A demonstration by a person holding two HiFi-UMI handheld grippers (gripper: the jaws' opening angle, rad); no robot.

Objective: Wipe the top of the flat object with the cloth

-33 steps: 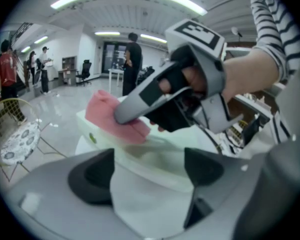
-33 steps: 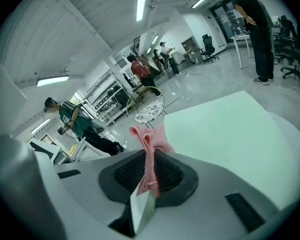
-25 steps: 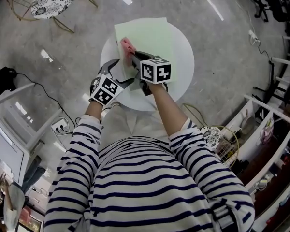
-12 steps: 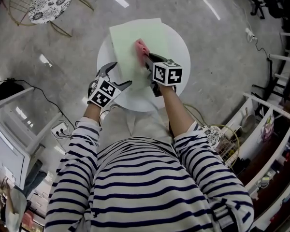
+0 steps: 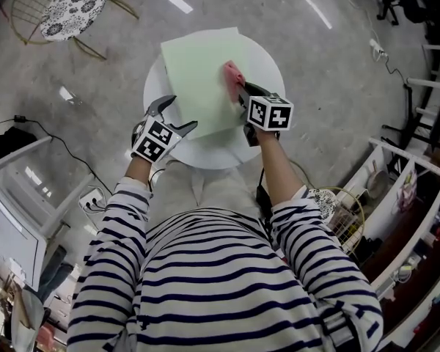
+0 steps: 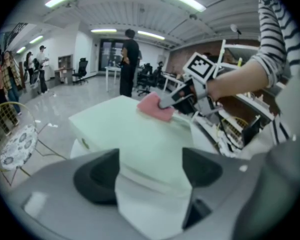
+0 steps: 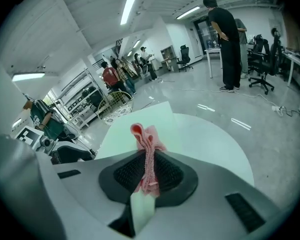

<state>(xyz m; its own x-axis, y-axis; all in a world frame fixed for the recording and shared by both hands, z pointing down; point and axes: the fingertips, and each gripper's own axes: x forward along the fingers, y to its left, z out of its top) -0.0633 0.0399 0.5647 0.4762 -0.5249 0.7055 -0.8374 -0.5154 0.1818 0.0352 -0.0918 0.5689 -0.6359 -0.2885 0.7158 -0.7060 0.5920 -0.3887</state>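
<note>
My right gripper (image 5: 240, 90) is clamped tight on the pink cloth (image 5: 232, 72). The cloth rests on the right side of the green sheet (image 5: 198, 72), in the upper middle of the head view. The sheet lies on the round white table (image 5: 271, 61). My left gripper (image 5: 177, 114) sits at the sheet's lower left edge. Its fingers are wide but have just been closing a little, and the edge lies between them, not gripped as far as I can see.

I wear a long-sleeved shirt (image 5: 220, 284) striped navy and white, its sleeves ending short of my wrists. My left gripper (image 5: 180, 114) and right gripper (image 5: 240, 88) are grey with black ribbed pads (image 7: 125, 174), each bearing a white cube (image 5: 270, 114) printed with black square markers.
</note>
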